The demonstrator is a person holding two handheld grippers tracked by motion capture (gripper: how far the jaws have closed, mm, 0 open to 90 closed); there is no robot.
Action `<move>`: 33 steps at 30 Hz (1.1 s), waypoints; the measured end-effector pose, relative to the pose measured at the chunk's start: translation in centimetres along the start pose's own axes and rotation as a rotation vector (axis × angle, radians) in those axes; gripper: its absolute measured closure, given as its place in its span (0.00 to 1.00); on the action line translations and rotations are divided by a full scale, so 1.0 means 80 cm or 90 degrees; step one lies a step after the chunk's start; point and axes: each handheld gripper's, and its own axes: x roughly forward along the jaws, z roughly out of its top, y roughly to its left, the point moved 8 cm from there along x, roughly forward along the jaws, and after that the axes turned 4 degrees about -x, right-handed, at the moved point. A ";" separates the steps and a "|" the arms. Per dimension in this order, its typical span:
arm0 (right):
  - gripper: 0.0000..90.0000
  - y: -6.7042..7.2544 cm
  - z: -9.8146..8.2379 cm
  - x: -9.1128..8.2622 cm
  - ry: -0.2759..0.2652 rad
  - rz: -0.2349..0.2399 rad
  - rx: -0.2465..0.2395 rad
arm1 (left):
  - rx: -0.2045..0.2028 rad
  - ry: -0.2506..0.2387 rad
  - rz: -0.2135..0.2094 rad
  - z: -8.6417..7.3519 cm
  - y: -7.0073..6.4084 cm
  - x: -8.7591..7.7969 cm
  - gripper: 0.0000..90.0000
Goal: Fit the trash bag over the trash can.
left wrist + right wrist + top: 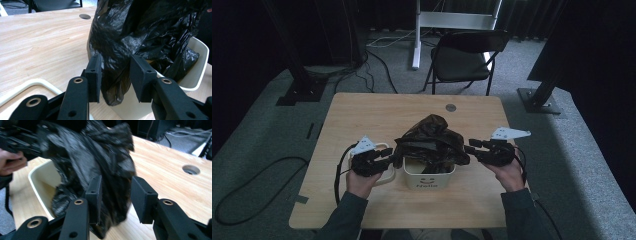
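Note:
A crumpled black plastic bag (432, 137) stands out of a small cream bin (429, 181) at the middle of the wooden table (377, 107). My left gripper (395, 155) is at the bag's left side and my right gripper (469, 147) at its right side. In the left gripper view the left gripper (116, 72) stands open, with a fold of the bag (117, 50) hanging between the jaws over the bin's rim (200, 65). In the right gripper view the right gripper (116, 195) is also open around the blurred bag (100, 157).
A cream-rimmed tray or lid (384, 179) lies under the left hand, beside the bin. A round hole (451, 107) marks the table's far side. A black chair (464, 55) stands beyond the table. Cables trail on the grey floor.

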 end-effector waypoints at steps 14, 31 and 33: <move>0.72 0.038 0.028 0.019 -0.017 0.058 -0.039 | 0.005 0.003 -0.004 0.005 -0.004 0.009 0.74; 1.00 0.012 -0.012 0.010 0.001 0.056 0.019 | 0.000 -0.001 0.002 0.008 -0.002 0.004 0.79; 1.00 0.011 -0.018 0.009 0.006 0.059 0.022 | -0.002 -0.008 0.002 0.011 -0.001 0.002 0.79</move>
